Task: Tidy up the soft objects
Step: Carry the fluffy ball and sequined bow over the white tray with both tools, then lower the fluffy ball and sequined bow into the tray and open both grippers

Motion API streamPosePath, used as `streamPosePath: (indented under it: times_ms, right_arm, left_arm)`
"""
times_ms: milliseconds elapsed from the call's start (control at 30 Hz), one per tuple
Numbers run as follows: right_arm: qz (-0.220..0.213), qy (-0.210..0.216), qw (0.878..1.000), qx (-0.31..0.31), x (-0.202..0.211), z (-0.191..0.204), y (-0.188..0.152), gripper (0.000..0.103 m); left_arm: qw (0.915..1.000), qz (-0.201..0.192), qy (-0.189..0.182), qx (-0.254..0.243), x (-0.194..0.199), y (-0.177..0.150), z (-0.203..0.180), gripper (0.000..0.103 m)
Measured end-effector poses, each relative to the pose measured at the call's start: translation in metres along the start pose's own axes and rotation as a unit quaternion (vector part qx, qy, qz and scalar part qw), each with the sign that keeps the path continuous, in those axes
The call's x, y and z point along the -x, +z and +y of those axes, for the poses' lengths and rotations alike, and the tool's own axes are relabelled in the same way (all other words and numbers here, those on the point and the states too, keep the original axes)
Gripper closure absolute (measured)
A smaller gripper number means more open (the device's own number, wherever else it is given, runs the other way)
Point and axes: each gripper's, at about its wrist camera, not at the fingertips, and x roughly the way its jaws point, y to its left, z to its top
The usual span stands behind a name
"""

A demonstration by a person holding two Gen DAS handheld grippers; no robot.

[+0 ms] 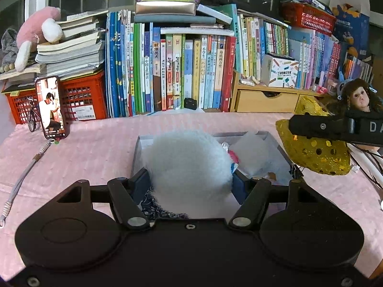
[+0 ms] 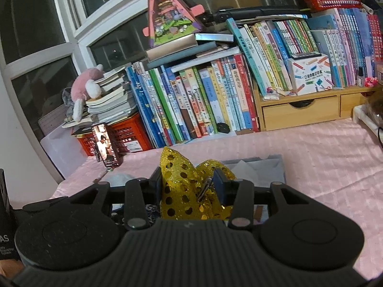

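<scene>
- The left gripper point(image 1: 189, 181) has its jaws pinching a fluffy white plush ball point(image 1: 188, 165), held over the near end of a shallow grey box point(image 1: 137, 147) on the pink-clothed table point(image 1: 91, 157).
- The right gripper point(image 2: 189, 184) has its jaws clamped on a gold sequinned fabric hat point(image 2: 184, 186), up beside the box's right edge.
- A white soft pad point(image 1: 253, 153) lies inside the box.
- A brown-haired doll point(image 1: 361, 98) is behind the right gripper.

Right gripper point(image 2: 189, 183) fingers point(image 2: 156, 181) clamp gold sequined fabric point(image 2: 184, 186) above grey box point(image 2: 275, 165).
</scene>
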Motion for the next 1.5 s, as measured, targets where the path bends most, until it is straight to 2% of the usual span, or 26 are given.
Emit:
streamPosePath:
  times_ms: [267, 533, 767, 933, 1167, 1500]
  right_arm:
    - [0.011, -0.016, 1.000, -0.005, -0.008, -0.015, 0.005, 0.054]
    - [0.021, -0.028, 0.999, -0.012, -0.025, -0.027, 0.019, 0.054]
    - [0.028, 0.005, 0.999, -0.046, -0.040, -0.044, 0.026, 0.053]
    - [0.051, -0.001, 0.998, -0.043, -0.049, -0.054, 0.019, 0.052]
    - [0.096, -0.005, 0.995, -0.040, -0.064, -0.069, 0.010, 0.051]
    - [0.150, 0.004, 0.988, 0.028, -0.083, -0.059, 0.008, 0.051]
  left_arm:
    - [0.9994, 0.031, -0.004, 0.013, -0.021, 0.013, 0.005, 0.036]
    - [0.9979, 0.059, -0.007, 0.028, -0.050, 0.045, 0.012, 0.036]
    - [0.9932, 0.092, -0.032, 0.063, -0.078, 0.061, 0.020, 0.036]
    - [0.9890, 0.121, -0.045, 0.073, -0.092, 0.055, 0.026, 0.036]
    - [0.9886, 0.118, -0.017, 0.092, -0.096, 0.058, 0.055, 0.036]
    - [0.9802, 0.165, -0.012, 0.109, -0.132, 0.049, 0.069, 0.036]
